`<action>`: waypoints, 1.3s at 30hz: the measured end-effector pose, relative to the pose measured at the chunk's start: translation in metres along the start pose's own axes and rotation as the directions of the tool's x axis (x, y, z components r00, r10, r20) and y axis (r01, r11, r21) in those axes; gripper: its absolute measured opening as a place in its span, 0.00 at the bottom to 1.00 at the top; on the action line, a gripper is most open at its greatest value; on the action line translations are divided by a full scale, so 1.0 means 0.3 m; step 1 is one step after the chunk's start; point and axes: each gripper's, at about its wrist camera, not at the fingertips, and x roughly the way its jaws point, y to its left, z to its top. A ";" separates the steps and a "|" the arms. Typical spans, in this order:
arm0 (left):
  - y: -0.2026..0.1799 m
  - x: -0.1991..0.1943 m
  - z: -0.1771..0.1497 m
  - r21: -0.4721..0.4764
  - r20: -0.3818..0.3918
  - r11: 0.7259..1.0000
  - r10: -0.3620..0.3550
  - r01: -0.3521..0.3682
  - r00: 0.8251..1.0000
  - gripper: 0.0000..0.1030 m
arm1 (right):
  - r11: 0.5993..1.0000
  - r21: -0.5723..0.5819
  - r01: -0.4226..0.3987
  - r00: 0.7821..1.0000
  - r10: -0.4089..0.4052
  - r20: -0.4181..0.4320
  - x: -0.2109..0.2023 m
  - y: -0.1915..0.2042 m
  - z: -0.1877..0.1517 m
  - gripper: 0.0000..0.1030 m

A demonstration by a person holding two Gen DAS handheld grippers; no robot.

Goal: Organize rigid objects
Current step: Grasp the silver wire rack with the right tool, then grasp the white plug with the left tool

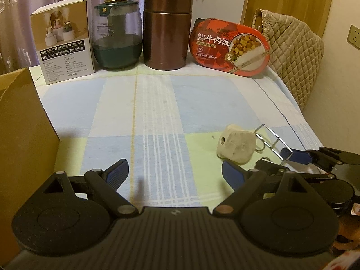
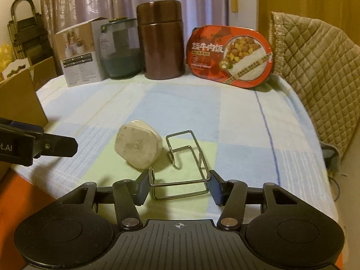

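Right gripper (image 2: 180,190) pinching wire rack (image 2: 184,164) beside white block (image 2: 138,146); left gripper (image 1: 174,173) spread, empty.

Blue, white and pale-green checked cloth (image 2: 236,117), copper-brown canister (image 2: 160,42), red meal box (image 2: 227,56), silver wire rack (image 2: 186,159)

**Right claw pinched in, left claw spread**

The right claw (image 2: 180,187) tilts downward, its pads touching both sides of a wire rack (image 2: 183,164). The left claw (image 1: 175,171) angles downward too, jaws wide apart with nothing between them.
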 end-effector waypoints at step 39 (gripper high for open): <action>-0.238 0.101 -0.129 0.204 0.105 0.979 -0.027 0.005 0.994 0.45 | 0.986 0.128 0.110 0.994 -0.111 0.004 -0.164 -0.133 -0.102 0.49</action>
